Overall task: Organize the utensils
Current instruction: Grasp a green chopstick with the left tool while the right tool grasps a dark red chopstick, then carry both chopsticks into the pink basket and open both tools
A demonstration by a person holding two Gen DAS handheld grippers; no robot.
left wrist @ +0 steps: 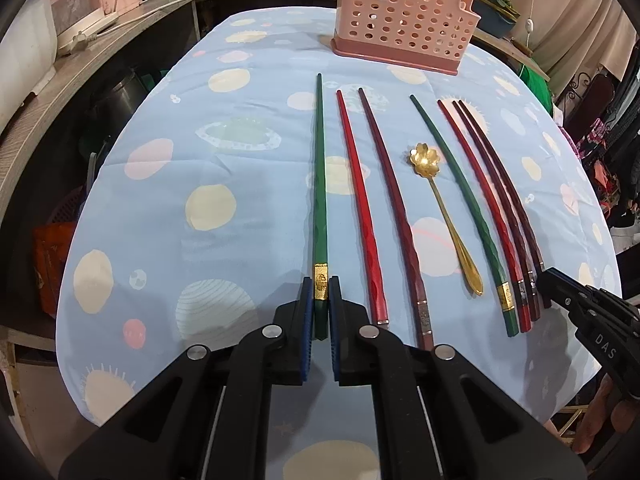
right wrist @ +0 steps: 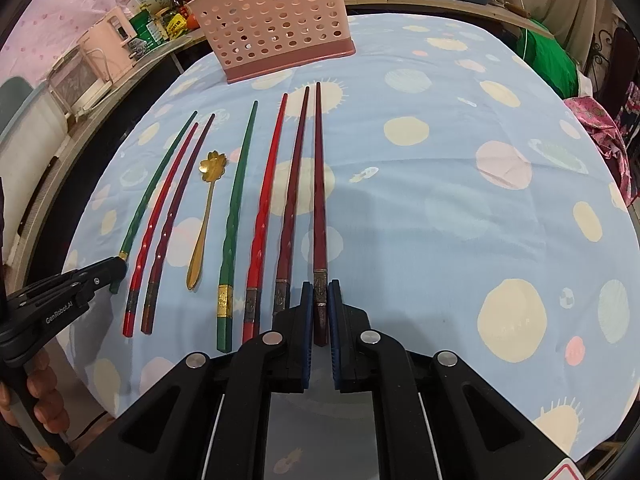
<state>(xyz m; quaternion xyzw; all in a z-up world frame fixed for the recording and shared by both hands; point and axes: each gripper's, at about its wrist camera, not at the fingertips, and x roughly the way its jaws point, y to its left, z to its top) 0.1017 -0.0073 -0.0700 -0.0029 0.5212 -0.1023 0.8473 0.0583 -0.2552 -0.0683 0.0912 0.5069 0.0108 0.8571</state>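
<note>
a blue spotted tablecloth [left wrist: 240, 128] holds seven chopsticks and a gold spoon [left wrist: 444, 208], none yet in the pink caddy [left wrist: 404, 20]. my left gripper [left wrist: 321, 300] clamps the green chopstick [left wrist: 319, 184]; my right gripper [right wrist: 320, 304] clamps the maroon chopstick [right wrist: 319, 184].

The right gripper [right wrist: 320, 294] clasped the dark red chopstick [right wrist: 319, 184] on the spotted cloth [right wrist: 440, 208], pink basket [right wrist: 276, 24] beyond.
</note>
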